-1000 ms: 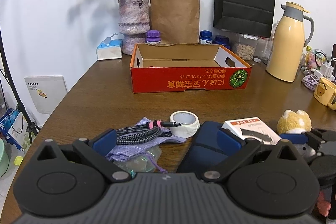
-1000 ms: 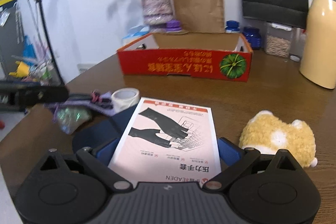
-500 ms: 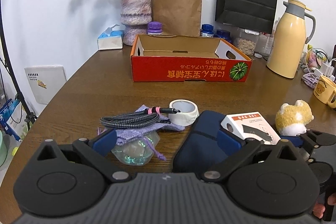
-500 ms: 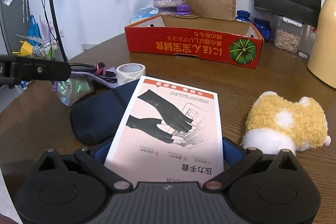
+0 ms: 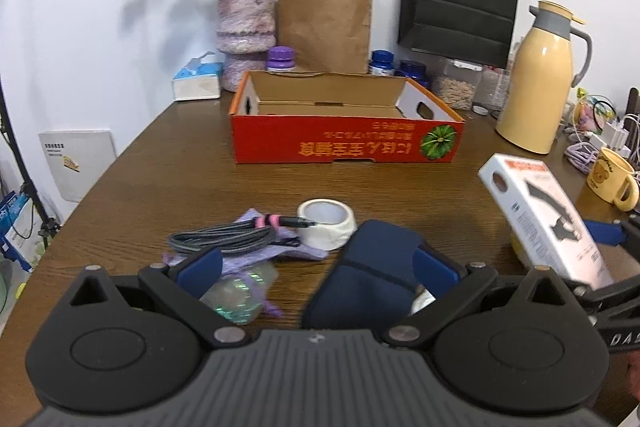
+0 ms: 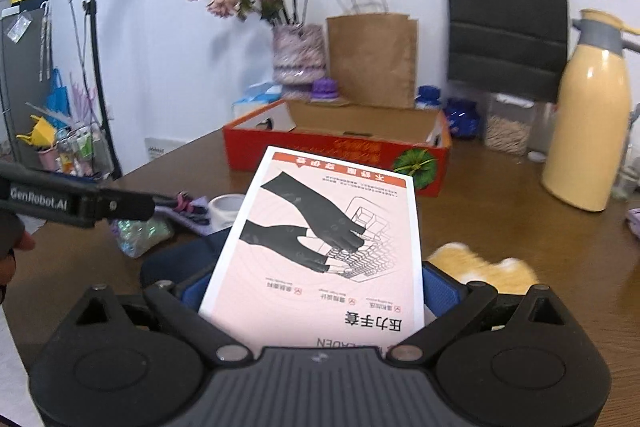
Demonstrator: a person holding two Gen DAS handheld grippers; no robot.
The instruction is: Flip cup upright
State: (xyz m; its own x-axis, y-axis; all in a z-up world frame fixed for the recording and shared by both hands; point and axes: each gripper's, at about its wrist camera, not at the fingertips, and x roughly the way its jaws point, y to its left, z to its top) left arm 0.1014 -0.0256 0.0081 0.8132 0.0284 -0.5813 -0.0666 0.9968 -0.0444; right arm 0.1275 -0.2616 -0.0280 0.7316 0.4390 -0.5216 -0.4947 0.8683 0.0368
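Note:
A yellow mug point(image 5: 610, 177) with a bear face stands at the table's right edge, opening up as far as I can tell, handle to the right. It does not show in the right wrist view. My right gripper point(image 6: 316, 287) is shut on a white glove box point(image 6: 332, 239), held tilted above the table; the left wrist view shows that box point(image 5: 540, 219) in the air, left of the mug. My left gripper point(image 5: 316, 269) is open, low over a navy pouch point(image 5: 372, 267) and a purple bag point(image 5: 240, 287), holding nothing.
A red cardboard tray point(image 5: 344, 135) sits mid-table, with a cream thermos point(image 5: 540, 83) to its right. A tape roll point(image 5: 328, 219) and a coiled cable point(image 5: 224, 239) lie near my left gripper. A yellow plush toy point(image 6: 480, 263) lies below the box. A vase and bags line the wall.
My right gripper has raised the glove box off the navy pouch and tipped its far end up. The left gripper has stayed open and shifted only slightly.

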